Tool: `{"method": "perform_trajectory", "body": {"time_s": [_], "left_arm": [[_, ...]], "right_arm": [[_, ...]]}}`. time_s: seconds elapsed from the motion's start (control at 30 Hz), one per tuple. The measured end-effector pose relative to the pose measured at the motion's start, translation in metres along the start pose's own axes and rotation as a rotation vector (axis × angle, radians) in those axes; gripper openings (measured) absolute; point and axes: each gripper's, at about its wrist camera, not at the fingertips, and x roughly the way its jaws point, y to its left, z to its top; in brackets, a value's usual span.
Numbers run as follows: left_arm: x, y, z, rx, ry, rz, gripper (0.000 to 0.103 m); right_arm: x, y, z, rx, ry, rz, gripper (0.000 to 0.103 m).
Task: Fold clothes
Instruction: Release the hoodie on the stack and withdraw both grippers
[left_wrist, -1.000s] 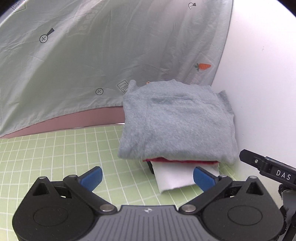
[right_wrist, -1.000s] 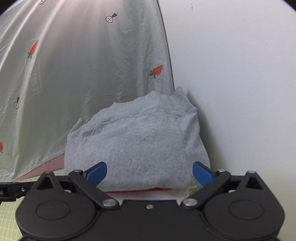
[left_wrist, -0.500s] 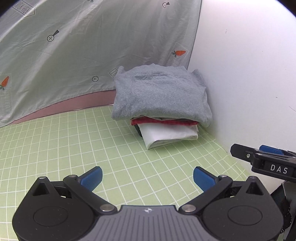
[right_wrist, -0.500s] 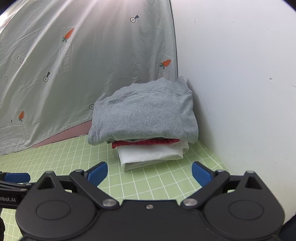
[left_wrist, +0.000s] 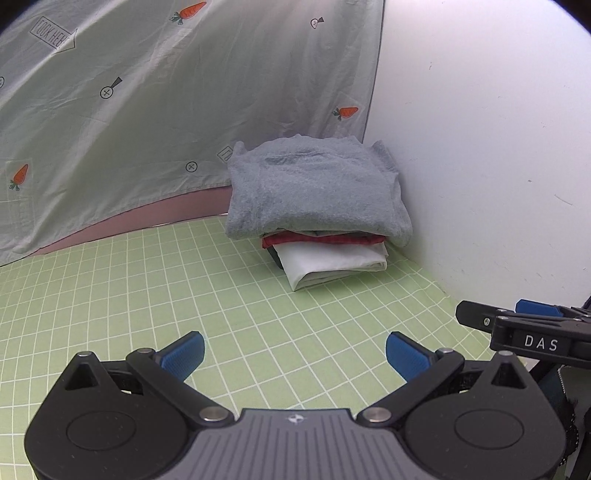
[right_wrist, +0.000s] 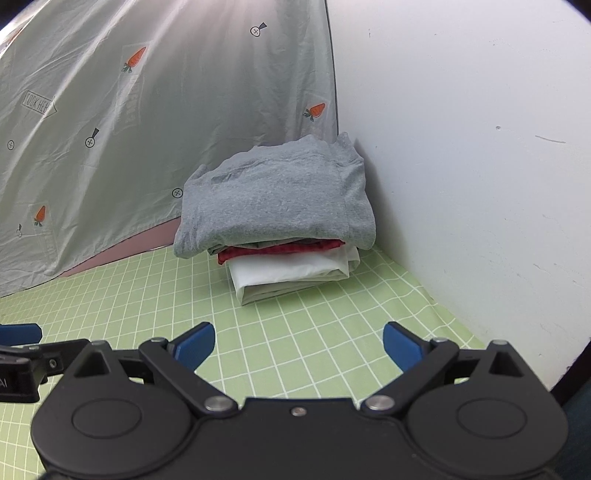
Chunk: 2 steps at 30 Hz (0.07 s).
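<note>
A folded grey shirt (left_wrist: 314, 188) (right_wrist: 277, 199) tops a stack in the far corner, over a red garment (left_wrist: 321, 240) (right_wrist: 277, 252) and a folded white one (left_wrist: 332, 264) (right_wrist: 291, 273). My left gripper (left_wrist: 293, 352) is open and empty, well back from the stack above the green grid mat (left_wrist: 184, 295). My right gripper (right_wrist: 299, 345) is open and empty too, at about the same distance. The right gripper's tip (left_wrist: 524, 325) shows at the right edge of the left wrist view. The left gripper's tip (right_wrist: 22, 354) shows at the left edge of the right wrist view.
A grey cloth with carrot prints (left_wrist: 166, 103) (right_wrist: 147, 129) hangs behind the stack. A white wall (left_wrist: 480, 147) (right_wrist: 461, 166) runs along the right side of the mat (right_wrist: 314, 325). A pink strip (left_wrist: 147, 218) shows under the cloth's hem.
Both grippers have drawn back from the stack, which now looks smaller and farther away. More of the green mat shows in front of them. Both stayed open.
</note>
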Motion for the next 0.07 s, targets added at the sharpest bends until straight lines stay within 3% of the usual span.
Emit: {"method": "perform_trajectory", "body": {"time_s": [0.07], "left_arm": [[-0.0014,0.0005,-0.0002,0.001,-0.003,0.001,0.103]], "right_arm": [[-0.0011,0.0003,0.0001,0.0,-0.002,-0.001,0.098]]}}
